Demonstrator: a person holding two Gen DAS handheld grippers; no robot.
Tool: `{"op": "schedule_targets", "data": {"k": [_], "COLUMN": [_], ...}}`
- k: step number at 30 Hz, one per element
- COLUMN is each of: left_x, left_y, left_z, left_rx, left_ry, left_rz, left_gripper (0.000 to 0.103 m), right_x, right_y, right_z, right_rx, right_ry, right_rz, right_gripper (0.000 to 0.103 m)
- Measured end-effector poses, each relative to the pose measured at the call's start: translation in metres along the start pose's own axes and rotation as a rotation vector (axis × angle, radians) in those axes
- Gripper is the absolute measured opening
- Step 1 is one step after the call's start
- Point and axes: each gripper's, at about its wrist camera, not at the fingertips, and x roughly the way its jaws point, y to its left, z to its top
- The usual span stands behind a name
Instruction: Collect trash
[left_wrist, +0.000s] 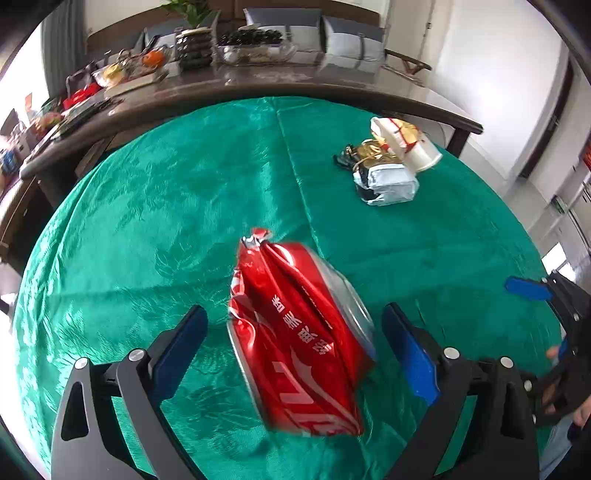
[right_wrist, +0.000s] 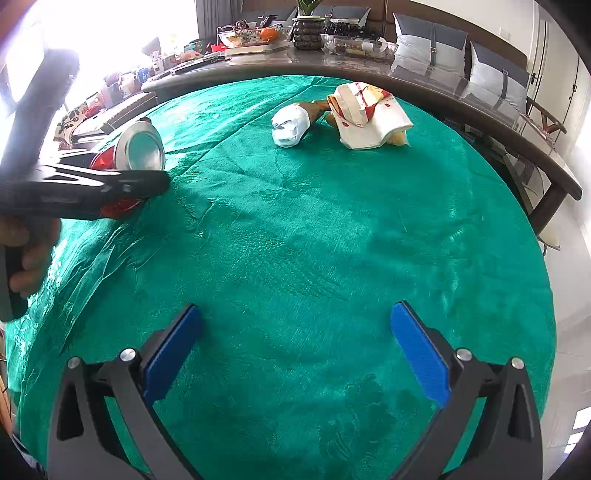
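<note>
Right now the left gripper (left_wrist: 293, 334) is hovering with its blue-padded fingers (left_wrist: 177, 350) spread wide on either side of a crushed red aluminium can (left_wrist: 295, 339), neither pad touching it. That can is lying on a green velvet tablecloth (left_wrist: 147, 221). Well apart, a white crumpled paper cup (right_wrist: 364, 114), a pale wadded wrapper (right_wrist: 290, 127) and a gold foil scrap (left_wrist: 371, 153) are sitting clustered together. Nearby, the right gripper (right_wrist: 295, 343) is waiting released, grasping nothing.
</note>
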Motion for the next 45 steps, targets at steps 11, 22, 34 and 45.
{"op": "schedule_targets", "data": {"k": [11,22,34,45], "left_x": [0.010,0.011,0.011,0.011], "left_y": [0.005,0.004,0.004,0.004], "left_z": [-0.004,-0.005,-0.005,-0.005], "left_rx": [0.004,-0.003,-0.004,-0.003], "left_ry": [0.010,0.006,0.006,0.007], "left_rz": [0.106,0.113,0.111,0.111], "left_gripper": [0.098,0.099,0.099,0.099], "right_x": [0.000,0.038,0.033,-0.030], "right_y": [-0.007,-0.081,-0.069,-0.091], "right_z": [0.004,0.132,0.138,0.027], "right_rx": [0.010,0.015,-0.007,0.337], "right_ry": [0.000,-0.044,0.031,0.118], "right_rz": [0.040,-0.021,0.101,0.413], "right_gripper": [0.098,0.098,0.008,0.008]}}
